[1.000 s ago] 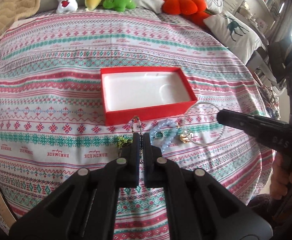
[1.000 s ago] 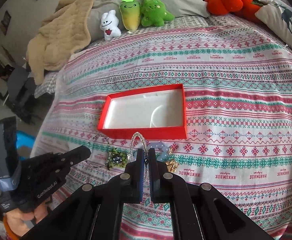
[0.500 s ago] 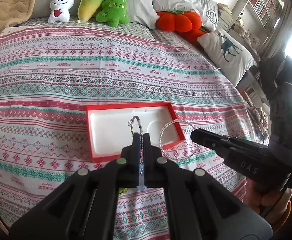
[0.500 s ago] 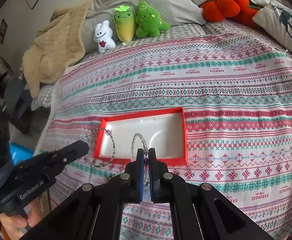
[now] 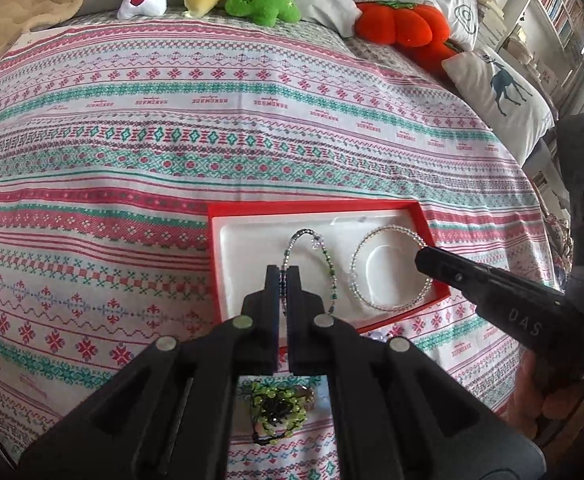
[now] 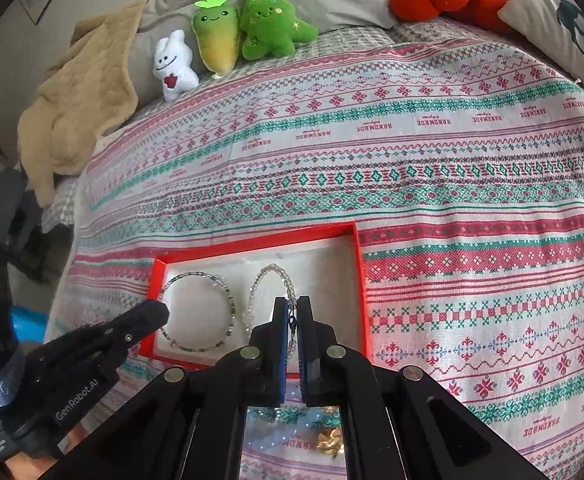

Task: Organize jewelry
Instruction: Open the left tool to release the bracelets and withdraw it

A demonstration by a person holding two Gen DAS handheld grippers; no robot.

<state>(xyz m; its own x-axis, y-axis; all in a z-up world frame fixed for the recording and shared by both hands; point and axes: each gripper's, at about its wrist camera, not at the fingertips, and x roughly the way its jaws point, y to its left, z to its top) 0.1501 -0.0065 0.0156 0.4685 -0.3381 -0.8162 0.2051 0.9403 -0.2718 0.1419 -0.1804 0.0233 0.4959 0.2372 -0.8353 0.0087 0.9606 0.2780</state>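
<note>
**Both bracelets now over the red box tray**

Left wrist view: the left gripper (image 5: pixel 283 276) has its fingers pressed together on the dark-and-green beaded bracelet (image 5: pixel 323 256), which loops forward over the white liner of the red jewelry box (image 5: pixel 311 207). Half a second ago the loop stood just above the near wall; one second ago it lay on the patterned bedspread (image 5: pixel 172 140) in front of the box. The right gripper (image 5: pixel 425 258) enters from the right, its tip at the edge of the clear beaded bracelet (image 5: pixel 387 268), which now sits over the box's right half, its lower arc at the near wall. Earlier that ring hung past the box's near right corner. A green bead cluster (image 5: pixel 278 406) remains on the bedspread below the fingers.

Right wrist view: the right gripper (image 6: pixel 292 314) pinches the clear beaded bracelet (image 6: pixel 270 284), whose loop reaches over the liner of the red jewelry box (image 6: pixel 260 242). The left gripper (image 6: pixel 158 312) holds the dark-and-green beaded bracelet (image 6: pixel 200 312) over the left half; half a second ago this ring straddled the left wall. Whether either bracelet touches the liner cannot be told. A gold piece (image 6: pixel 329 442) and pale blue beads (image 6: pixel 276 438) lie on the bedspread (image 6: pixel 451 160) between the finger arms.
</note>
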